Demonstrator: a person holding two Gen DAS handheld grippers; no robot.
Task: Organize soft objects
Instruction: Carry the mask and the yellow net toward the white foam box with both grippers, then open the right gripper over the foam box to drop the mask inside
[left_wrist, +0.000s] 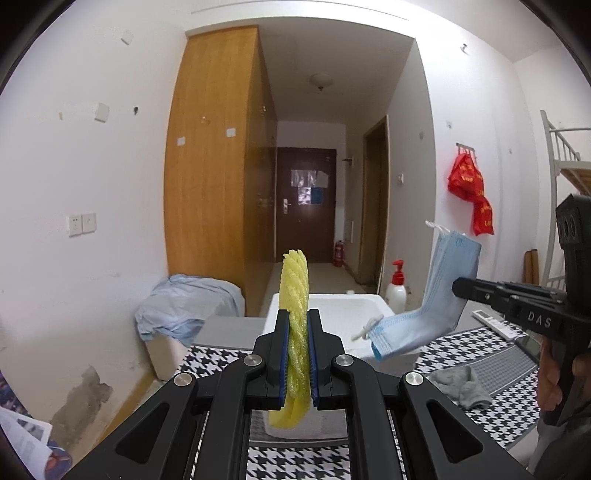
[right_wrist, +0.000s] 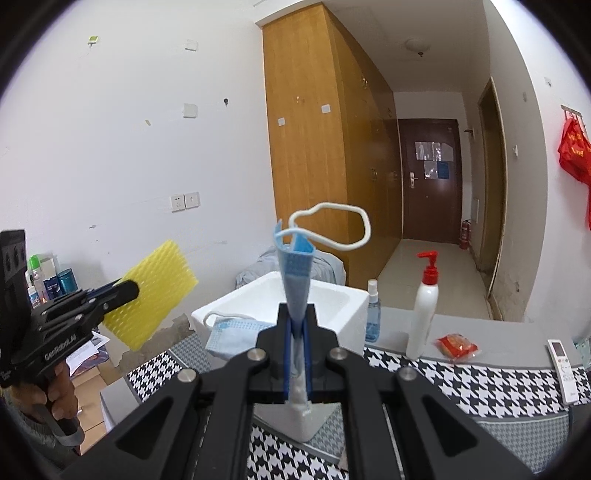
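Note:
My left gripper (left_wrist: 297, 332) is shut on a yellow ridged sponge (left_wrist: 294, 280), held on edge above the near rim of a white foam box (left_wrist: 343, 314). In the right wrist view the same sponge (right_wrist: 159, 291) shows flat-on in the left gripper (right_wrist: 127, 290), left of the box (right_wrist: 332, 295). My right gripper (right_wrist: 297, 326) is shut on a folded blue face mask (right_wrist: 297, 277) whose white ear loop curls above it. Seen from the left, this mask (left_wrist: 439, 299) hangs from the right gripper (left_wrist: 460, 286) over the box's right side. A second blue mask (right_wrist: 232, 332) lies over the box's left rim.
The box stands on a houndstooth-patterned table (right_wrist: 461, 380). A grey cloth (left_wrist: 461, 384) lies on it near the right hand. A white pump bottle (right_wrist: 423, 314), a blue spray bottle (right_wrist: 373, 314), a red packet (right_wrist: 456, 345) and a remote (right_wrist: 563, 365) stand right of the box.

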